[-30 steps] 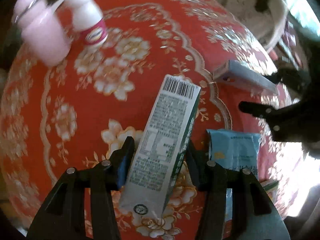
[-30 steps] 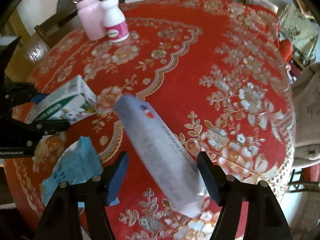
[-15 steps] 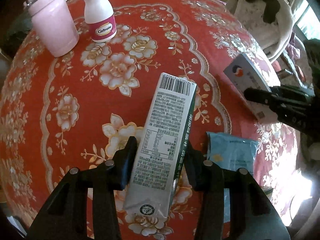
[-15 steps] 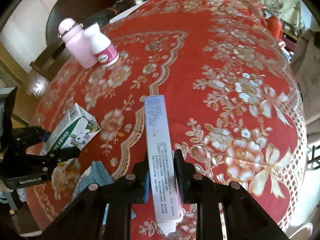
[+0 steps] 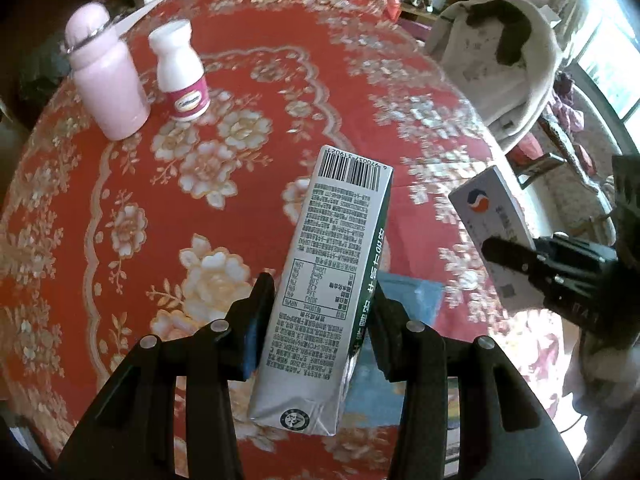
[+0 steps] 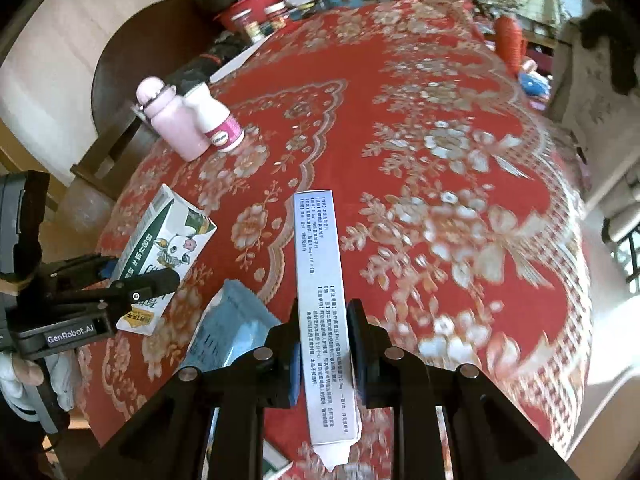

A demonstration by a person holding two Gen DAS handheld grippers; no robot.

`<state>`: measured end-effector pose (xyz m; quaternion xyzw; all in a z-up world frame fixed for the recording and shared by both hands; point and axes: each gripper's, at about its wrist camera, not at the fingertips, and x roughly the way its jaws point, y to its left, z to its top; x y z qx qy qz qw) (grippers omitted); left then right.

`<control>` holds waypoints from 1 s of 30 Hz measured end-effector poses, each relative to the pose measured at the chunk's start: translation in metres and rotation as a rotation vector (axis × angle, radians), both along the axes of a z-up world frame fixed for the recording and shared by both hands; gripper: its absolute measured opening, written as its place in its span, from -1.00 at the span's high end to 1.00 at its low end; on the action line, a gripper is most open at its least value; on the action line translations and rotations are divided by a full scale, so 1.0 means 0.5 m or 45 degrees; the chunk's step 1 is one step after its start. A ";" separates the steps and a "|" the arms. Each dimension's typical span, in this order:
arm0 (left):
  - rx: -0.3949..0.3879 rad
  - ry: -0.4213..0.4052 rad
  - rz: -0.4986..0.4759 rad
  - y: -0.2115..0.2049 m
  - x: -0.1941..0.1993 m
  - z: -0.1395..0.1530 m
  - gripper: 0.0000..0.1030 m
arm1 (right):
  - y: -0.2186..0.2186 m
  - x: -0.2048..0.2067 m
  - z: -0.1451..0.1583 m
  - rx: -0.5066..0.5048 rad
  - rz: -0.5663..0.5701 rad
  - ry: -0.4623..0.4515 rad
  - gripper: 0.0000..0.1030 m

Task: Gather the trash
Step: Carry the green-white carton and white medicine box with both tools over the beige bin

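left hand-held gripper (image 5: 320,320): clamped on milk carton (image 5: 328,264) | right hand-held gripper (image 6: 323,344): clamped on slim white box (image 6: 322,300) | both above tabletop (image 6: 400,128)

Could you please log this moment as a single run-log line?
left hand-held gripper: shut on milk carton | right hand-held gripper: shut on slim white box | on table: blue packet

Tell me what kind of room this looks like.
Probably a lived-in home dining room: a round table under a red floral tablecloth, a wooden chair pushed up to it, and jars and household clutter crowding the far edge.
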<state>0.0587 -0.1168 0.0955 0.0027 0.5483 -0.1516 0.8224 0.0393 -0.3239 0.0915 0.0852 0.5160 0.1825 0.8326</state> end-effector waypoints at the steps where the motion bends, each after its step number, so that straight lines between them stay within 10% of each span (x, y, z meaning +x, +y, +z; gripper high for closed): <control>1: -0.001 -0.004 -0.008 -0.007 -0.005 0.004 0.18 | -0.007 -0.011 0.004 0.003 -0.014 -0.003 0.63; 30: -0.009 -0.091 -0.342 -0.415 -0.188 0.067 0.18 | -0.364 -0.285 0.033 -0.008 -0.469 -0.012 0.63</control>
